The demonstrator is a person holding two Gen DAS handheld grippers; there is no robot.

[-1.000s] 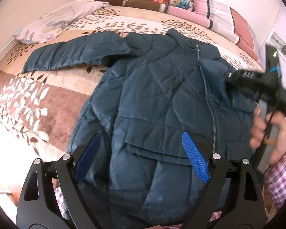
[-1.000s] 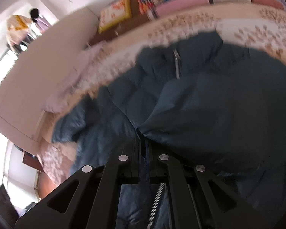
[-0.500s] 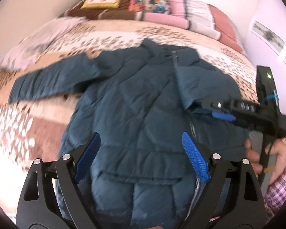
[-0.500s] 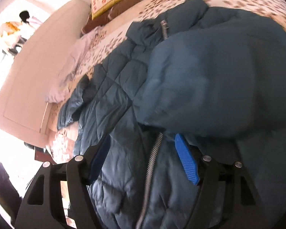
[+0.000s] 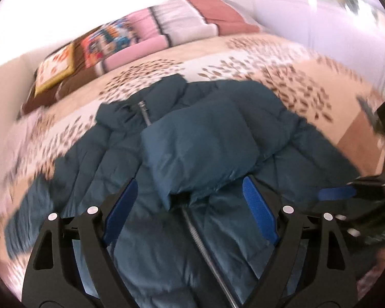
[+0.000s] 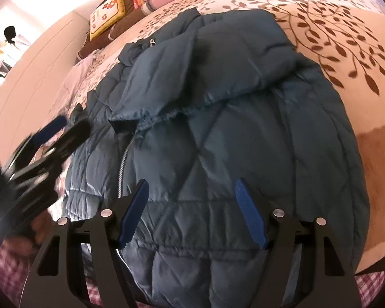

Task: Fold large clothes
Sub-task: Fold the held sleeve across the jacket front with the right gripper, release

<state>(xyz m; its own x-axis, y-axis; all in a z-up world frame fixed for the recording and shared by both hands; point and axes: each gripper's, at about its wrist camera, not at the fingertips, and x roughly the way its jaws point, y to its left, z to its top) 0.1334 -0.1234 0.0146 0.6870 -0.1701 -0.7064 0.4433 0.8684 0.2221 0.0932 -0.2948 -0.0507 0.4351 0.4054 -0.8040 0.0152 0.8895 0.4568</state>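
A dark teal quilted jacket (image 5: 197,138) lies front up on the bed, zipper (image 5: 202,241) down its middle. Its right sleeve (image 6: 197,59) is folded across the chest, cuff near the zipper. Its other sleeve (image 5: 25,220) still stretches out to the left. My left gripper (image 5: 189,197) is open and empty, hovering above the jacket's lower front. My right gripper (image 6: 192,200) is open and empty over the jacket's right half. The left gripper also shows blurred in the right wrist view (image 6: 53,133). The right one shows at the edge of the left wrist view (image 5: 338,192).
The bed cover (image 6: 333,25) is cream with brown leaf prints. Pillows and folded blankets (image 5: 146,36) lie along the headboard. A pale garment (image 6: 74,77) lies at the jacket's far left. A white wall (image 5: 320,20) stands on the right.
My right gripper opened and let go of the right sleeve, which now lies folded across the chest. It drew back. My left gripper swung right, toward the jacket's middle.
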